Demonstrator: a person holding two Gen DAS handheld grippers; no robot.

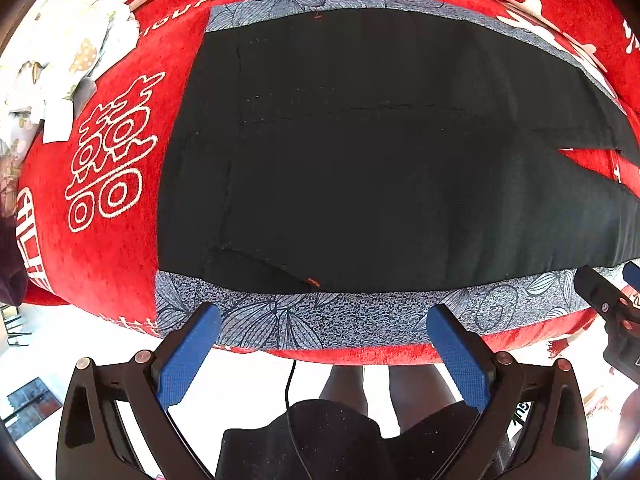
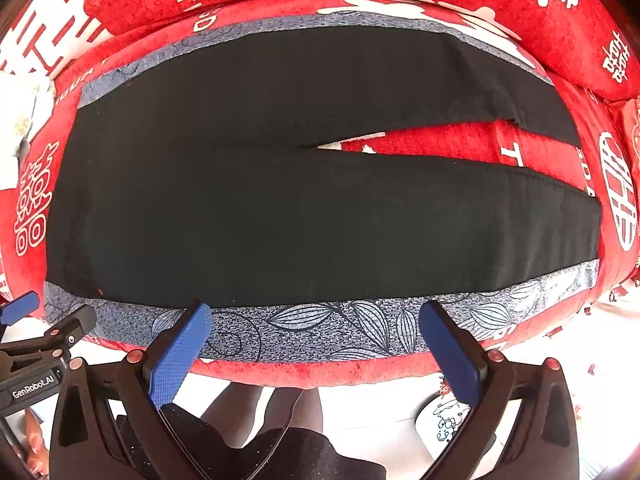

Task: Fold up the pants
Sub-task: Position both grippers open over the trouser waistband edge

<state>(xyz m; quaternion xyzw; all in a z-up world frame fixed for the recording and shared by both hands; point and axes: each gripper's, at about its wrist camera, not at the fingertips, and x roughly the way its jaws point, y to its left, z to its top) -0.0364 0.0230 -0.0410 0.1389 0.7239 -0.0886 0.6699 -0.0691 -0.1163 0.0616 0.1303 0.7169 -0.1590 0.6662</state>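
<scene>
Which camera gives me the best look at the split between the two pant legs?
The right wrist view. There the split runs from its closed tip out to the leg ends, with red cover showing between the legs of the black pants. The left wrist view shows only a small red wedge at its right edge.

Pants (image 2: 280, 208): matt black cloth, smooth, with grey leaf-print cloth side bands (image 2: 320, 332). Red cover (image 1: 108, 248) under them: plush, velvety fabric with white print. Left gripper (image 1: 324, 344) and right gripper (image 2: 316, 340): matt black plastic, blue textured rubbery pads (image 1: 188, 364), shiny metal rivets.
</scene>
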